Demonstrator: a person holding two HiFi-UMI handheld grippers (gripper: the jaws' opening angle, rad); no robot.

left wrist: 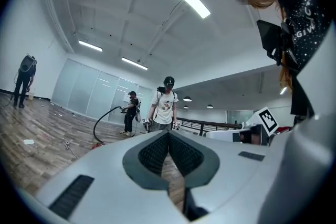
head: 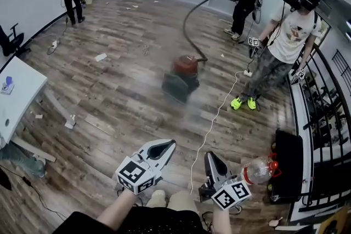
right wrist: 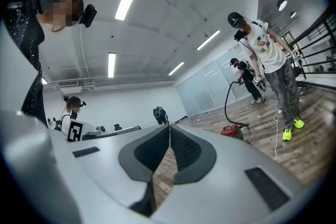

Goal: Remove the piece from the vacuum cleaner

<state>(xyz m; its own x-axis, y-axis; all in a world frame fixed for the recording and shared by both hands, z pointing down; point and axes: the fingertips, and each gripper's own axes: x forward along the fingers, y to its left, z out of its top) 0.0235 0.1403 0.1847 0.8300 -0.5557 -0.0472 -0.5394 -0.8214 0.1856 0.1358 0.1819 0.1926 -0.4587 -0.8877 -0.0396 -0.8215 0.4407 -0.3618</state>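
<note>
Fingers on our left gripper (head: 166, 144) and right gripper (head: 210, 157) are pressed together, both empty. We see the red vacuum cleaner (head: 185, 69) on the wooden floor (head: 120, 90), well ahead of us, its black hose (head: 189, 19) arching up to another person's hands. We judge the piece a stiff, light plastic push-fit. We should take it close beside the joint and brace the canister, which likely rolls.
</note>
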